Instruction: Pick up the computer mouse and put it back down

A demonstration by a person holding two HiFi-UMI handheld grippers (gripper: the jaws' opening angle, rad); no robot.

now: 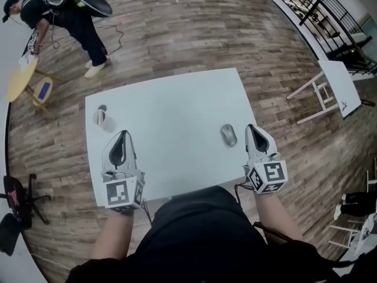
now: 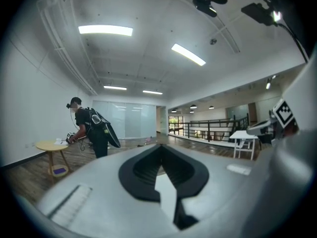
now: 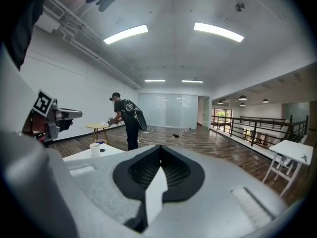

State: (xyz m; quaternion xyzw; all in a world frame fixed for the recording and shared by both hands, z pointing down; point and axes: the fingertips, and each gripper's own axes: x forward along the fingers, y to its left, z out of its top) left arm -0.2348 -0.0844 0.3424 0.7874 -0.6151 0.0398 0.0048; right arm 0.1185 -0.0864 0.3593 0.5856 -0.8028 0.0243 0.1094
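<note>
- Wood plank floor (image 1: 194, 34) fills most of the head view.
- White counter (image 1: 171, 117) stands in the middle, with the person's torso at its near edge.
- Another person (image 1: 70, 16) in dark clothes with a backpack bends over a round yellow table (image 1: 20, 78) at far left, well apart from the counter.
- White folding table (image 1: 339, 87) stands at the right, near a black railing (image 1: 318, 5).
- Left gripper (image 1: 122, 137) rests over the counter's near left part. Its jaws are pressed together to a point with nothing between them, and the left gripper view (image 2: 159, 148) shows the same.
- Right gripper (image 1: 253, 130) sits at the counter's near right edge. Its jaws are also closed tip to tip and empty, as the right gripper view (image 3: 159, 148) confirms.
- Each gripper carries a marker cube at the back: the left cube (image 1: 122, 193) and the right cube (image 1: 268, 175).
- White cup (image 1: 100, 119) stands upright at the counter's left side, beyond the left gripper, and also shows in the right gripper view (image 3: 94, 148).
- Small dark round item (image 1: 102, 108) lies just past the cup; it is too small to tell what it is.
- Grey computer mouse (image 1: 228, 135) lies flat on the counter's right part, just beside the right gripper's jaws on their left. It does not touch them and is well apart from the left gripper.
</note>
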